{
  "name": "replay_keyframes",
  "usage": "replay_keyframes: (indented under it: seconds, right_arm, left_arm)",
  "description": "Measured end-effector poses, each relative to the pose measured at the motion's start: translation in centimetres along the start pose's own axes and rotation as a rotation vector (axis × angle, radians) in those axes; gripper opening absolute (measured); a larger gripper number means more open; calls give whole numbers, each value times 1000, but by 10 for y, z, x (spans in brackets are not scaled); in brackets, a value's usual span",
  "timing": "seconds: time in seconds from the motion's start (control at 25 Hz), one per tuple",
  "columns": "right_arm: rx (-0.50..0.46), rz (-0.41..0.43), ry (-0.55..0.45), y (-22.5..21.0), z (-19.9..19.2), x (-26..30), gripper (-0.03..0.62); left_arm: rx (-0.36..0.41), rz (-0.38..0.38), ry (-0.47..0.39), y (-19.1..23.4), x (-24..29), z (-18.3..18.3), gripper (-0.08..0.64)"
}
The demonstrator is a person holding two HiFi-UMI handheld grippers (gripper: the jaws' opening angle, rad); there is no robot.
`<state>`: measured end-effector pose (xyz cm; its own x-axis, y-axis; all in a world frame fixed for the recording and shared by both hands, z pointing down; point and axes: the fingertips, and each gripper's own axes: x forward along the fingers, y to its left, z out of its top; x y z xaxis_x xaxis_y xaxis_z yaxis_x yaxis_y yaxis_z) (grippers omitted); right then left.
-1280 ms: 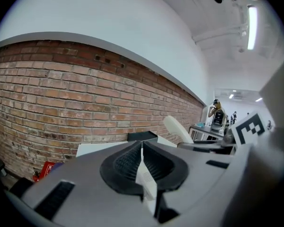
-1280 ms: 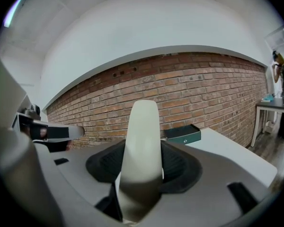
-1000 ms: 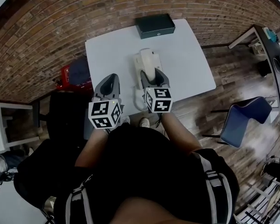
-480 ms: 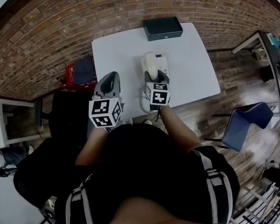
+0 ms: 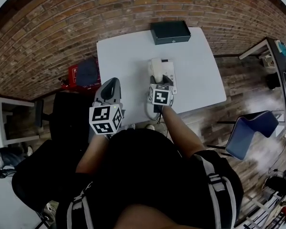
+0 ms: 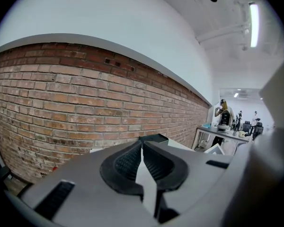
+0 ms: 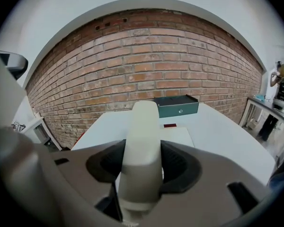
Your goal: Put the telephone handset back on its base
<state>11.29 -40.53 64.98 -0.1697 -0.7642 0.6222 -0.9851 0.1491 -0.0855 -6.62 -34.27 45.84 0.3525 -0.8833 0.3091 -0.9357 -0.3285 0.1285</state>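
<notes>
My right gripper (image 5: pixel 158 81) is shut on the cream telephone handset (image 5: pixel 155 67), which points away from me over the left part of the white phone base (image 5: pixel 169 76). In the right gripper view the handset (image 7: pixel 141 141) sits clamped between the dark pads (image 7: pixel 182 167), and the base (image 7: pixel 179 136) with a small red mark lies just beyond. A pale cord (image 5: pixel 146 109) loops down to the table's near edge. My left gripper (image 5: pixel 109 86) hovers at the table's near left edge with nothing in it. In its own view, the left gripper (image 6: pixel 141 148) has its jaws touching at the tips.
A dark green box (image 5: pixel 170 32) lies at the far edge of the white table (image 5: pixel 125 56), against the brick wall. A red and blue item (image 5: pixel 81 73) sits on the floor at the left. A blue chair (image 5: pixel 250 130) stands at the right.
My right gripper has carried the handset forward, away from me, over the phone base. The left gripper has hardly moved.
</notes>
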Motion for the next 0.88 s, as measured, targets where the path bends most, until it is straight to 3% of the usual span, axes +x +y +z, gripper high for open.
replay_keyframes:
  seconds: [0.88]
  right_arm:
    - [-61, -14, 137, 7, -33, 40, 201]
  left_arm:
    - [-10, 29, 18, 21, 3, -5, 12]
